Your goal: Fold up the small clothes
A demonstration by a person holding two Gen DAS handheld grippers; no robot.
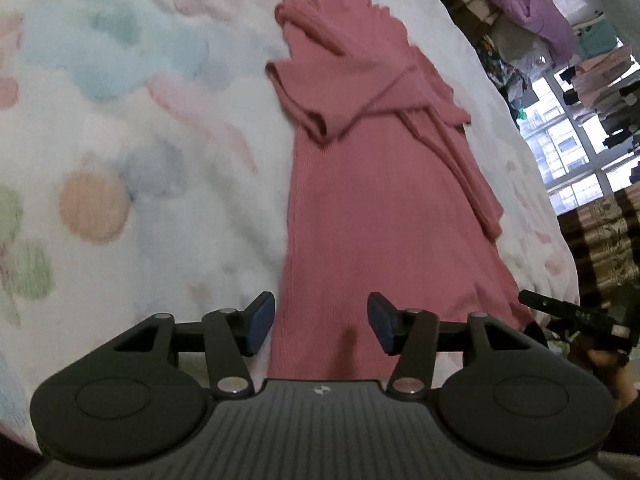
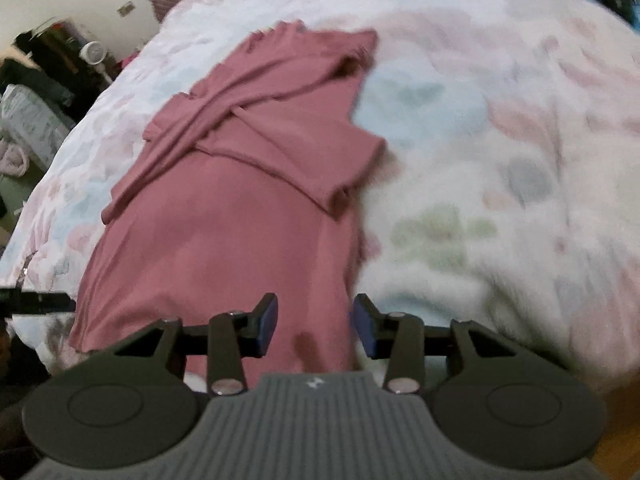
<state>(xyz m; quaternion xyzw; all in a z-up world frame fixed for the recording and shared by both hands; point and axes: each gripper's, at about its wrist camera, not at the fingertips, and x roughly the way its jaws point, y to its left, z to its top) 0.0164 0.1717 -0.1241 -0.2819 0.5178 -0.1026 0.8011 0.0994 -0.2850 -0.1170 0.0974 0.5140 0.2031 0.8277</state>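
A dusty-pink ribbed top point(image 1: 360, 208) lies flat on a floral bedspread point(image 1: 120, 120), running away from me, with both sleeves folded across its chest. My left gripper point(image 1: 321, 322) hovers open over the near hem, and nothing sits between its blue pads point(image 1: 260, 320). In the right wrist view the same top point(image 2: 224, 220) fills the left centre. My right gripper point(image 2: 316, 324) is open over the hem's right edge, its pads apart from the cloth. Part of the right gripper point(image 1: 580, 316) shows at the left view's right edge.
The pale bedspread point(image 2: 500, 160) with pastel blotches spreads wide to the right of the top. Beyond the bed's edge are a window point(image 1: 568, 148), hanging clothes point(image 1: 532, 12) and clutter on the floor point(image 2: 36, 120). A hand point(image 1: 616, 376) holds the right gripper.
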